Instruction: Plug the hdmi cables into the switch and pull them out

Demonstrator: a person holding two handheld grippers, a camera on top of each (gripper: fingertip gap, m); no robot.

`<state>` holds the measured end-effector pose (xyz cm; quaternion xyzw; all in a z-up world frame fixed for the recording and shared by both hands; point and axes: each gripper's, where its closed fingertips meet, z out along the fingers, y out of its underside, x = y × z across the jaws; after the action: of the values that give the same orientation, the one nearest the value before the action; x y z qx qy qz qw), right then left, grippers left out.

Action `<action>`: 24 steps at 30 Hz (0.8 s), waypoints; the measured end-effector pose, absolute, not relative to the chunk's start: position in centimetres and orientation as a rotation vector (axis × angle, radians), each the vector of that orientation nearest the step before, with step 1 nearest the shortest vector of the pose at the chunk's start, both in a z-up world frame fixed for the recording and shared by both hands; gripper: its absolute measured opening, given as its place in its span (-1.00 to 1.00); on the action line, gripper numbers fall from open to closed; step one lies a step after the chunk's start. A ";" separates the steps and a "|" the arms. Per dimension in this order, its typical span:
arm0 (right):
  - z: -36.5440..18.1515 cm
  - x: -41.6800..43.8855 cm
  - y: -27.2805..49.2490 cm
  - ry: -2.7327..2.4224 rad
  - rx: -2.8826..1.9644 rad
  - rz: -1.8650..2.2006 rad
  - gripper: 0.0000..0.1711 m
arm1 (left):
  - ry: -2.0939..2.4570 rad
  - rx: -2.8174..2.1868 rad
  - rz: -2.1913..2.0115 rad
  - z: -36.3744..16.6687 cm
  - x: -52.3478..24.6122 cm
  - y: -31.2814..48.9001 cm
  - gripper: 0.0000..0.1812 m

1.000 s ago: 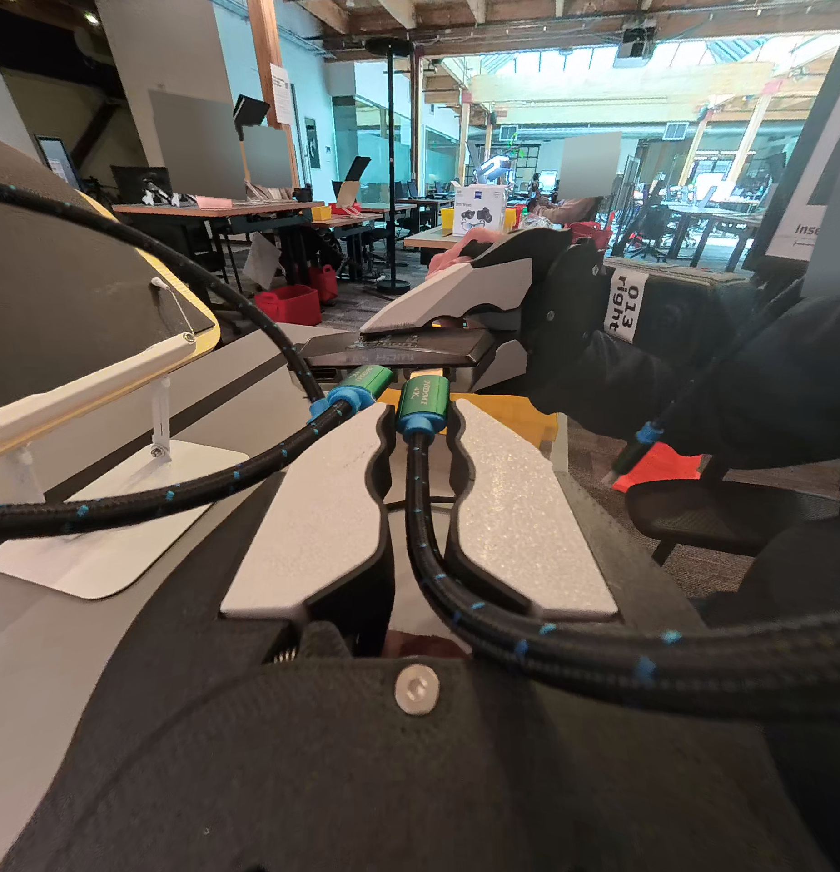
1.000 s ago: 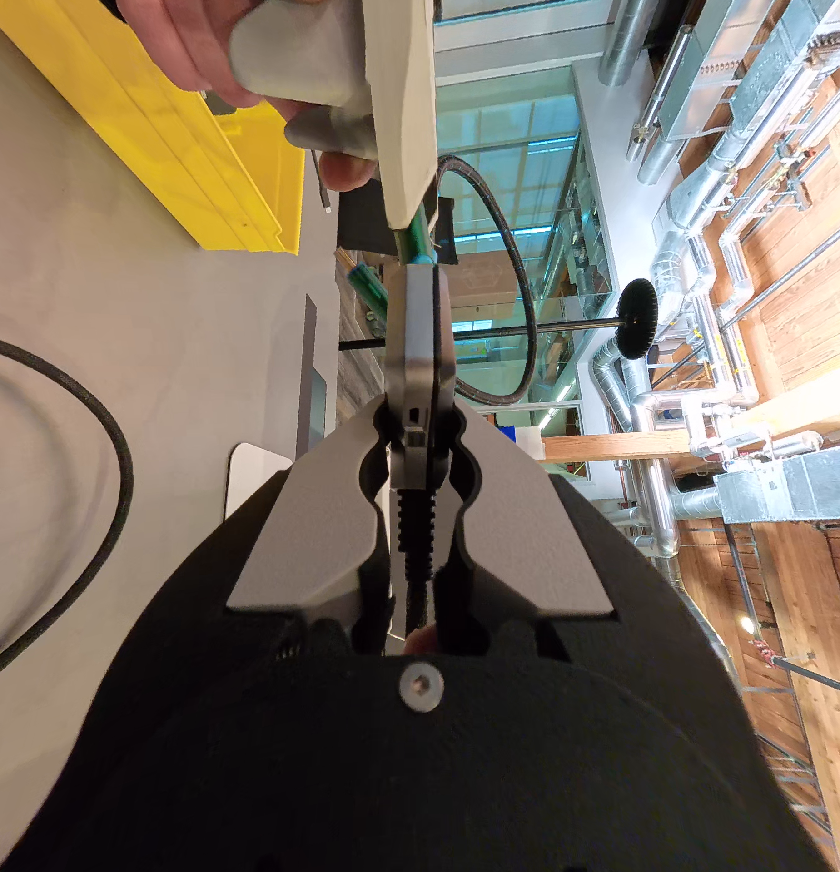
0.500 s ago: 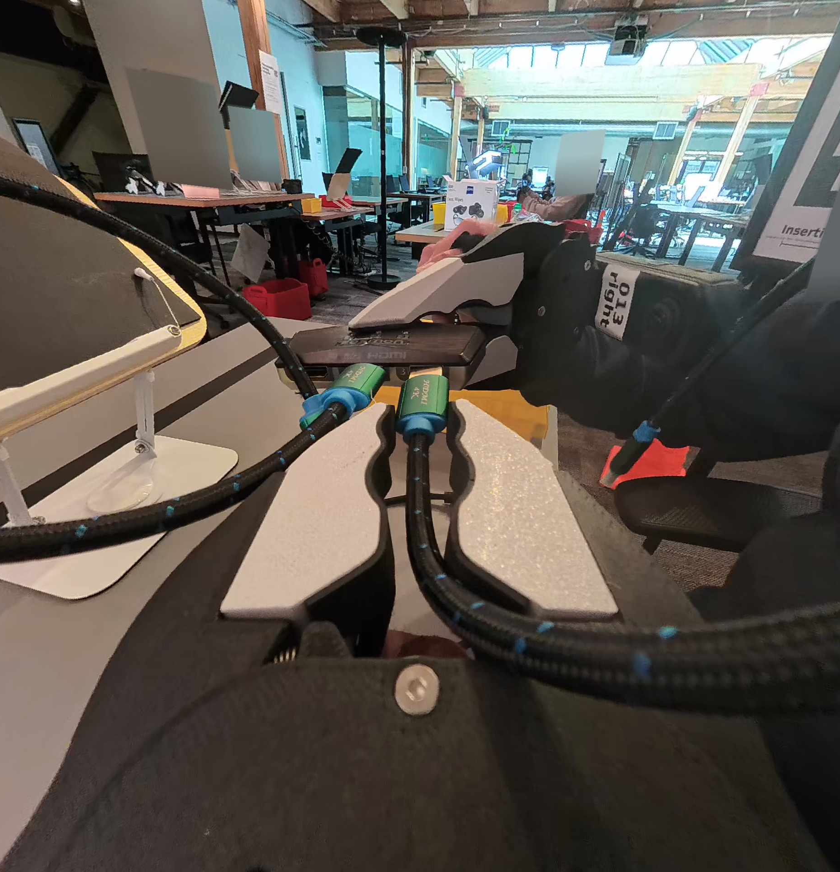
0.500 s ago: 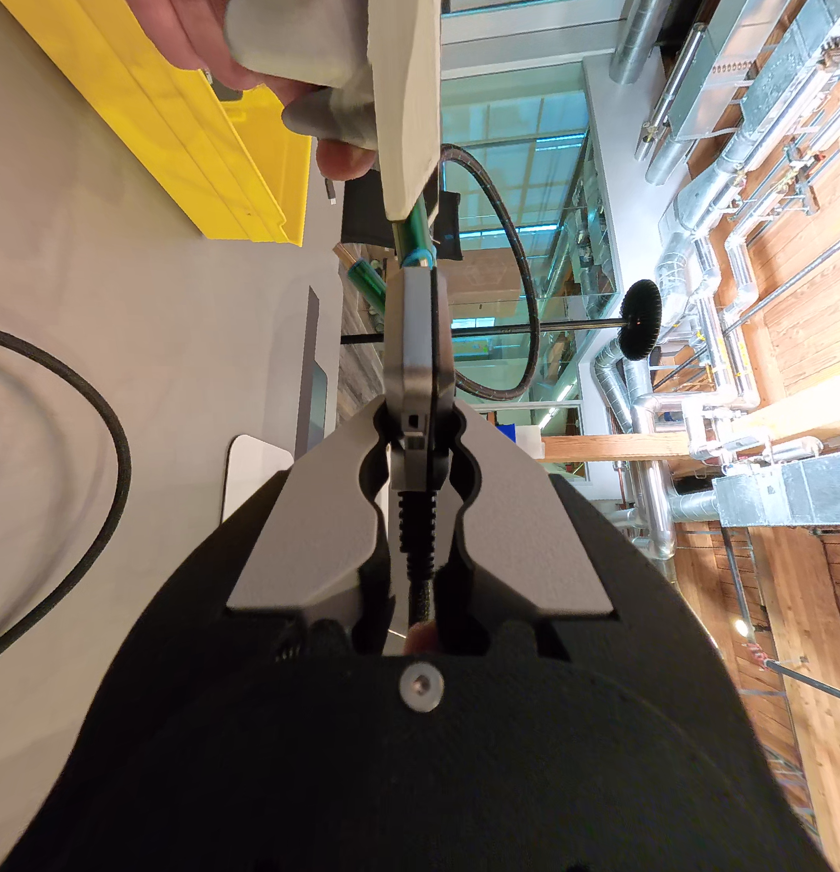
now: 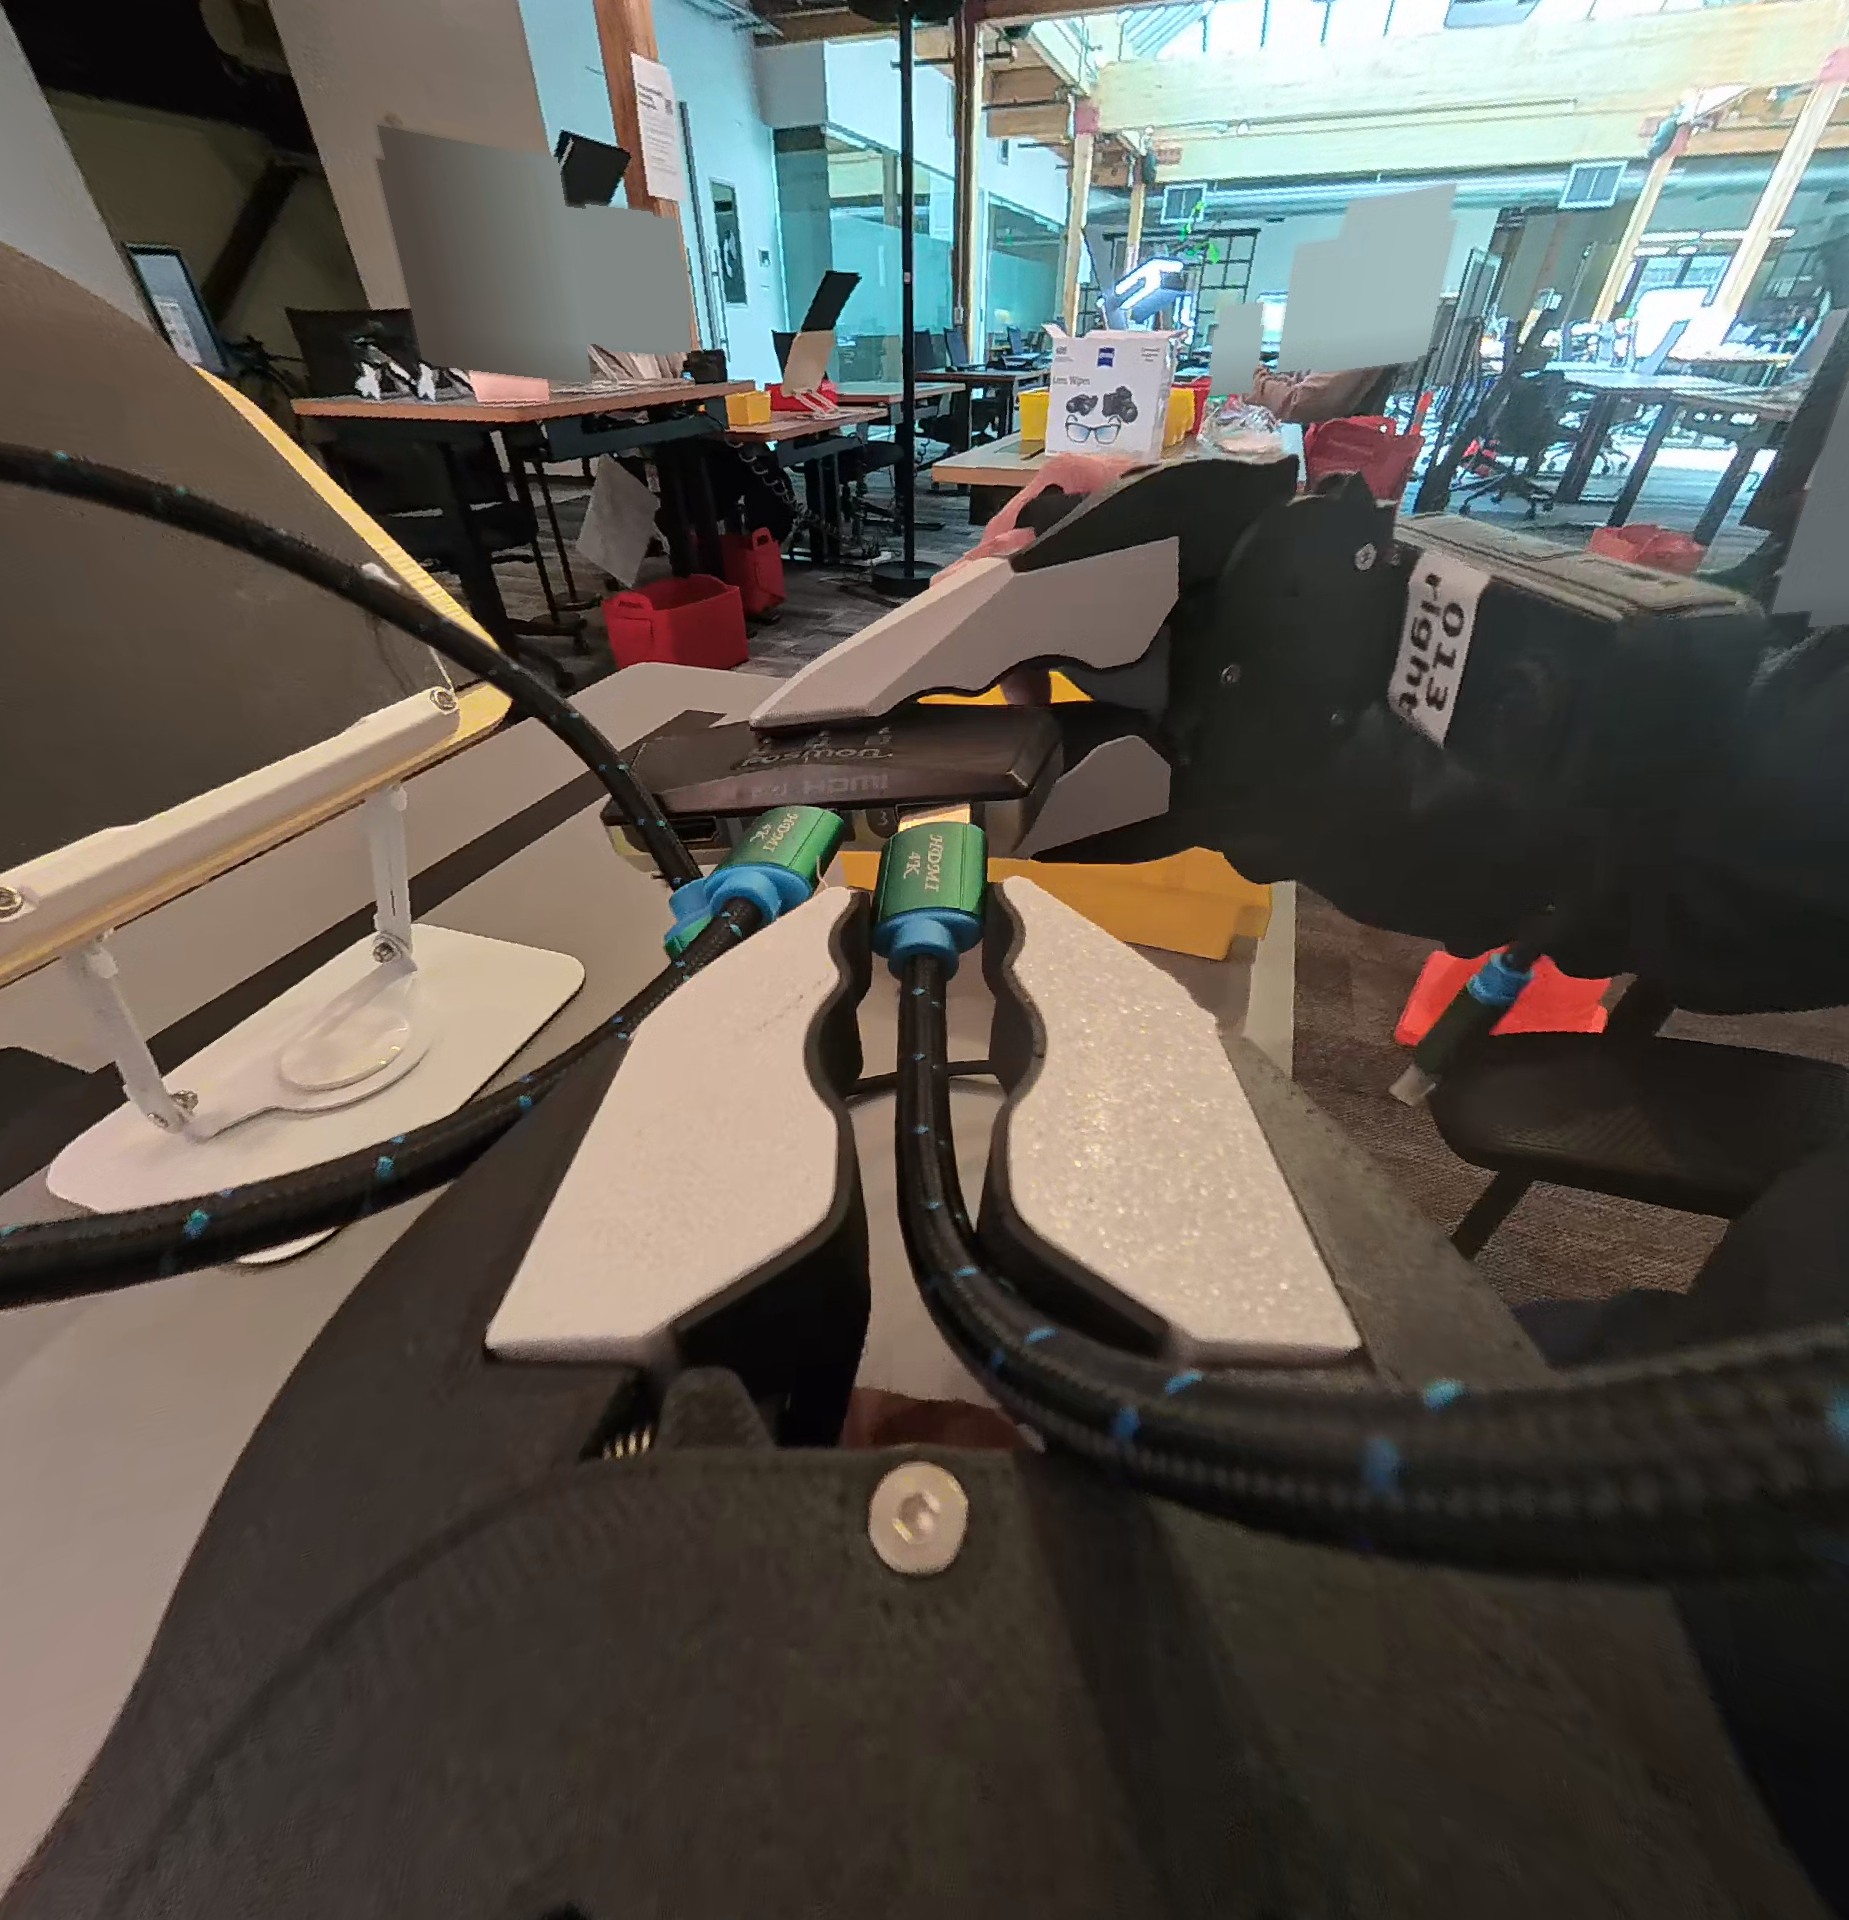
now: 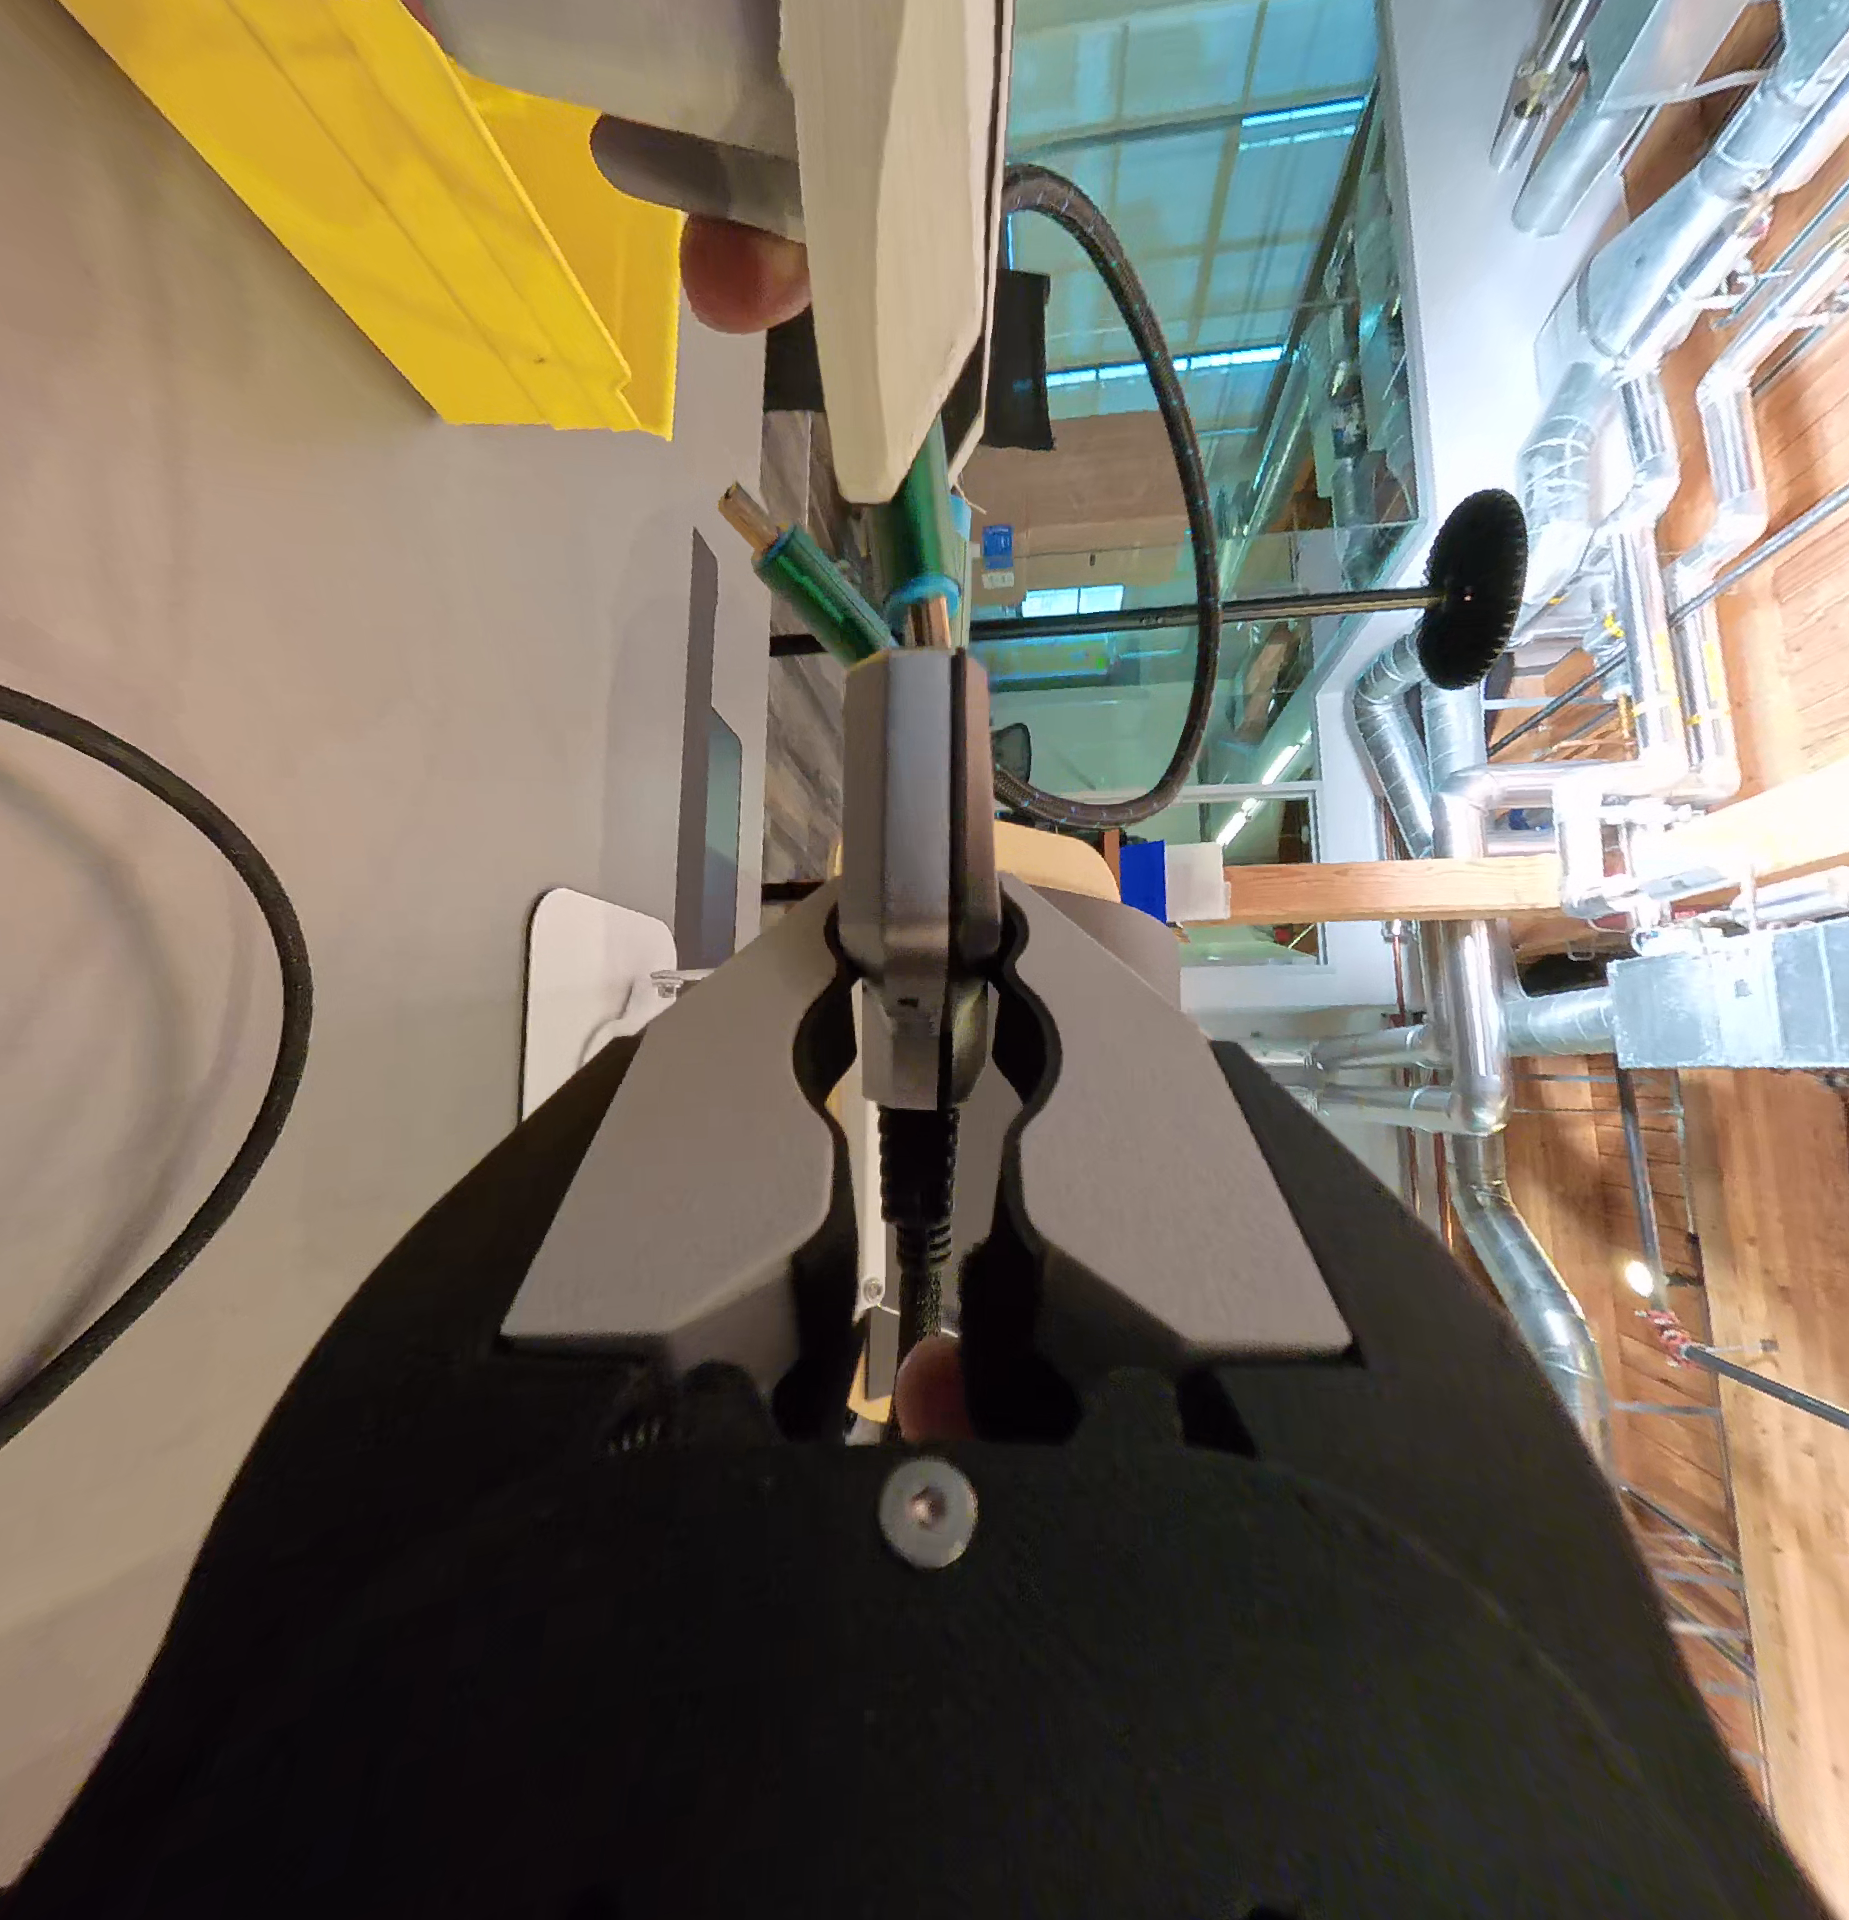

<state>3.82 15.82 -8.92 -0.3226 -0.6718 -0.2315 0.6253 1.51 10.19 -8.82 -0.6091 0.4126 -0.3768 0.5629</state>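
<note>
The left tool (image 5: pixel 930 914) pinches the green plug (image 5: pixel 928 868) of a braided HDMI cable (image 5: pixel 1315 1444) between its fingertips; the plug's metal tip sits at the edge of the dark switch (image 5: pixel 847 764), a strip of bare metal showing, so it is not fully seated. A second green plug (image 5: pixel 780 844) lies just left of it against the switch; whether it is inserted cannot be told. The right tool (image 6: pixel 915 966) is clamped on the switch (image 6: pixel 915 821), holding it above the grey worktop (image 6: pixel 276 520), beside a yellow bin (image 6: pixel 432 229)
</note>
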 end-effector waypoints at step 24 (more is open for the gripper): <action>-9.0 3.3 16.3 -1.543 -0.713 -0.628 -0.77 | 0.962 -1.422 -0.747 -9.2 2.1 10.5 -0.78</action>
<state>3.32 16.26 -9.04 -0.3095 -0.6703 -0.2727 0.6168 2.09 10.55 -9.20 -0.6117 0.4136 -0.3211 0.5930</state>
